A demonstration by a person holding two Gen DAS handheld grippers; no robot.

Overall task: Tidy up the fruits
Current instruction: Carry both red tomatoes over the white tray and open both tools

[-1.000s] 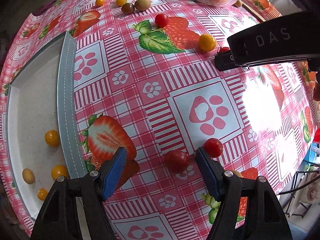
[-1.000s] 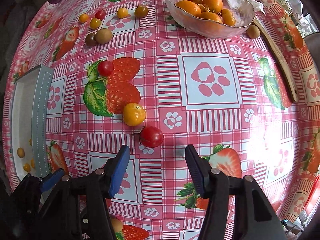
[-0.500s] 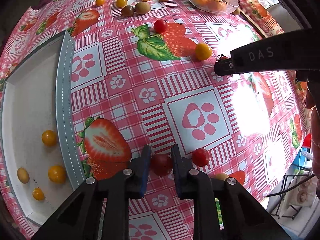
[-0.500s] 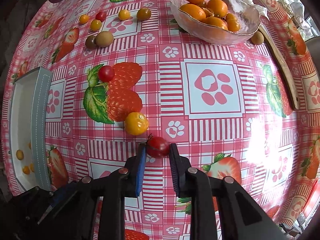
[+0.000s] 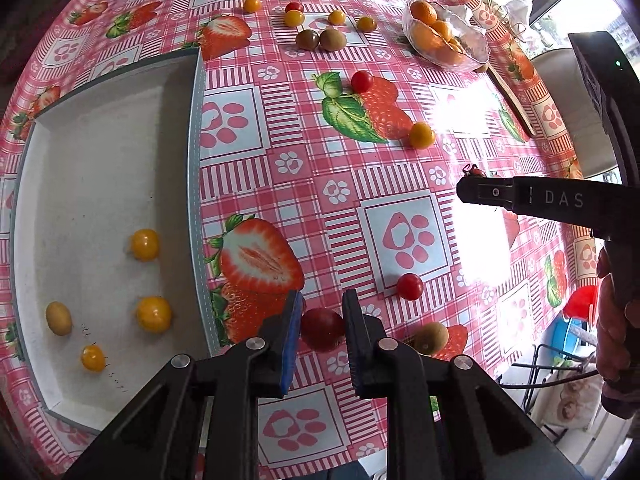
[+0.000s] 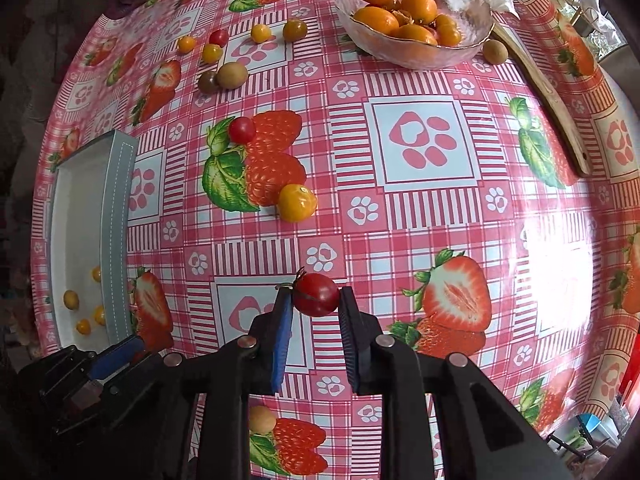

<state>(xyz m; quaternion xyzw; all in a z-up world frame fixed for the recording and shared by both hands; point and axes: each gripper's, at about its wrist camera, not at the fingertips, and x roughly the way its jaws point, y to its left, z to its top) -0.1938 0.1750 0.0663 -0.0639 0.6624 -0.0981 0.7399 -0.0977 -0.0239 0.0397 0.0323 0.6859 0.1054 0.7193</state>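
The left gripper (image 5: 321, 330) is clamped on a dark red tomato (image 5: 322, 328), with both pads pressing its sides. The right gripper (image 6: 314, 300) is clamped on a bright red tomato (image 6: 316, 294) that has a small stem; this one sits at the very tips of the fingers.

On the left side of the table stands a grey tray (image 5: 195, 184) with a white floor. Inside it lie three yellow tomatoes (image 5: 153, 314) and one pale oval fruit (image 5: 58, 318), all in the near part.

On the pink checked tablecloth (image 5: 308, 172), one red tomato (image 5: 409, 286) lies near the left gripper, to its right, and a brownish fruit (image 5: 430, 336) just beside it. A yellow tomato (image 6: 297, 202) lies beside the printed strawberry. At the far right stands a glass bowl (image 6: 414, 56) with oranges. More small fruits are scattered at the far side.
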